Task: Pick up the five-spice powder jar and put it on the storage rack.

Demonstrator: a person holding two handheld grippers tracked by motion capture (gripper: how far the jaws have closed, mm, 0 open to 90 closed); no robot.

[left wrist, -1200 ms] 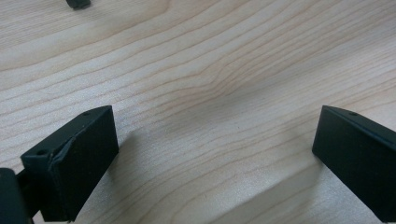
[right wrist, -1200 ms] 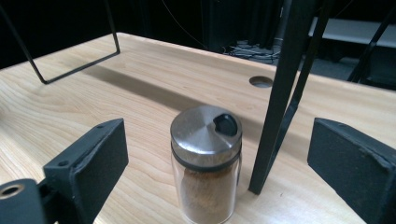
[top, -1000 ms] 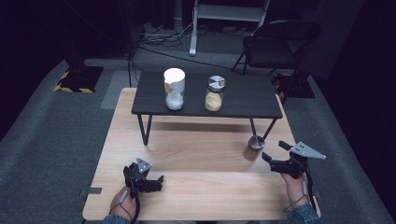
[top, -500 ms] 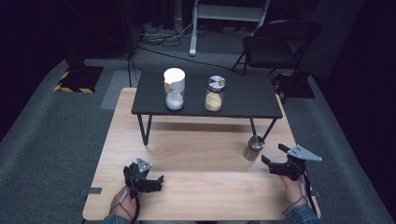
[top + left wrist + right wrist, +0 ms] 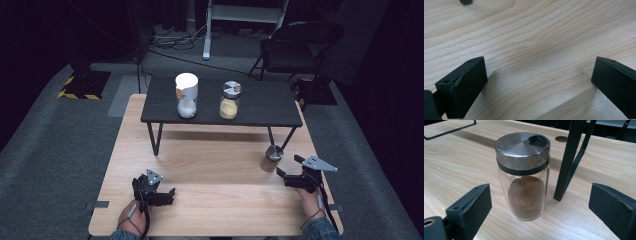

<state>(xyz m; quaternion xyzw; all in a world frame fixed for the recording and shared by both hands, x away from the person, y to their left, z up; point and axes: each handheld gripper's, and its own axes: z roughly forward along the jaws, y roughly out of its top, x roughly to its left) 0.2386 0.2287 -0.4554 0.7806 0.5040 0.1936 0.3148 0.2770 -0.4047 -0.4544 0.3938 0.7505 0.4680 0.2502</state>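
A small glass spice jar (image 5: 272,158) (image 5: 524,177) with a metal shaker lid and brown powder stands upright on the wooden table (image 5: 215,165), beside the right front leg of a low black shelf (image 5: 260,107). My right gripper (image 5: 289,171) (image 5: 541,207) lies just right of the jar, open, its jaws wide apart and clear of the glass. On the shelf stand a white-lidded jar (image 5: 186,95) of white powder and a metal-lidded jar (image 5: 230,100) of yellow powder. My left gripper (image 5: 167,196) (image 5: 539,85) rests open near the front left of the table with bare wood between its jaws.
The shelf's thin black legs (image 5: 571,160) stand close behind the spice jar. A folding chair (image 5: 295,45) and cables lie on the dark carpet beyond the table. The table's front edge (image 5: 215,234) runs just below both hands.
My right gripper has drifted slightly lower and toward the front of the table. The jars and my left gripper have not moved.
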